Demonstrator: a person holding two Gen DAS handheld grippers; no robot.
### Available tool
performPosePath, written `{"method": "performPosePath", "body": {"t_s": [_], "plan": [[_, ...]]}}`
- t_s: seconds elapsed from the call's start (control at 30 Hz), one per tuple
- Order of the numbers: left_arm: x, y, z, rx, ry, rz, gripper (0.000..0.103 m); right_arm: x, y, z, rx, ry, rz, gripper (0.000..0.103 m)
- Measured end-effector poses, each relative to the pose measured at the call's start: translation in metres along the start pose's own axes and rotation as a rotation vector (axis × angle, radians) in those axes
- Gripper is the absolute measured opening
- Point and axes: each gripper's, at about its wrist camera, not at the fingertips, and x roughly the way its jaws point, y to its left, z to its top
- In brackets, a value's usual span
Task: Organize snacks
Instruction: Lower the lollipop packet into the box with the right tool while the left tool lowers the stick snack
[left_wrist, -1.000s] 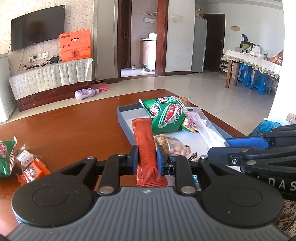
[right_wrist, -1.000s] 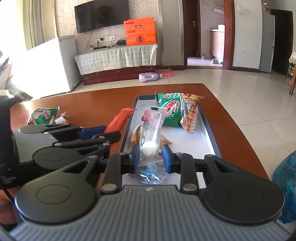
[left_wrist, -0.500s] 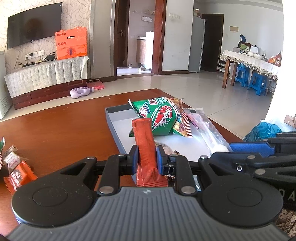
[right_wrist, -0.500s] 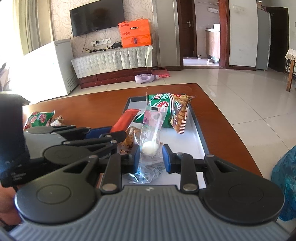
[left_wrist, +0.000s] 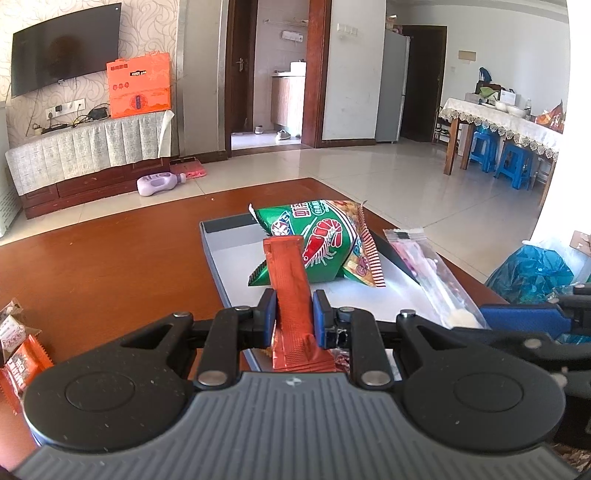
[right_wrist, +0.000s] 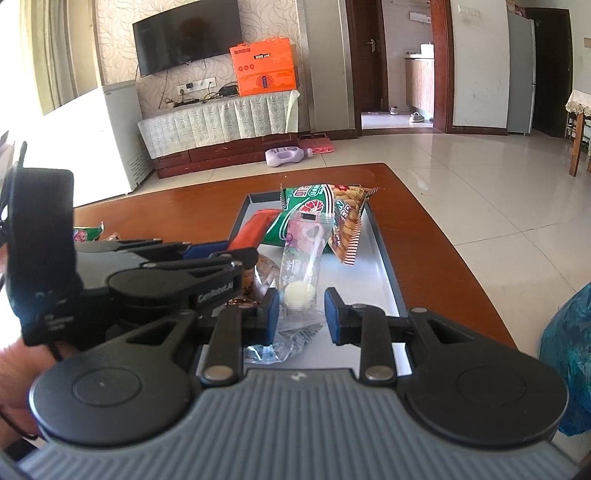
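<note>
"GenRobot.AI" is read in white on the black left gripper (right_wrist: 221, 254) as seen fr. the right wrist view. A long red foil snack packet (left_wrist: 291, 291), crimped at its ends, is clamped betw. its jaws above the grey rectangular tray (left_wrist: 221, 254) on the brown wooden desk (left_wrist: 110, 258). A clear plastic packet w/ white lollipop (right_wrist: 301, 273) is pinched by the right gripper (right_wrist: 301, 314) over the tray. Green shrimp-print chip bag (left_wrist: 317, 240) lies inside; its print is unreadable.

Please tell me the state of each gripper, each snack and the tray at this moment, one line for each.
left gripper: shut on the red snack bar.
red snack bar: held, tilted over the tray.
right gripper: shut on the clear lollipop packet.
clear lollipop packet: held, over the tray.
green shrimp chip bag: lying in the tray.
tray: on the table, partly filled.
</note>
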Motion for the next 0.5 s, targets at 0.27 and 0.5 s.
{"method": "performPosePath", "body": {"t_s": [0.27,0.5], "plan": [[0.023,-0.003,0.007,0.007,0.011,-0.011,0.025,0.001,-0.002,0.0,0.0,-0.001,0.003,0.03],[0.037,-0.005,0.014,-0.007,0.019,-0.015,0.025,0.0,-0.003,-0.001,0.003,-0.006,0.011,0.03]]}}
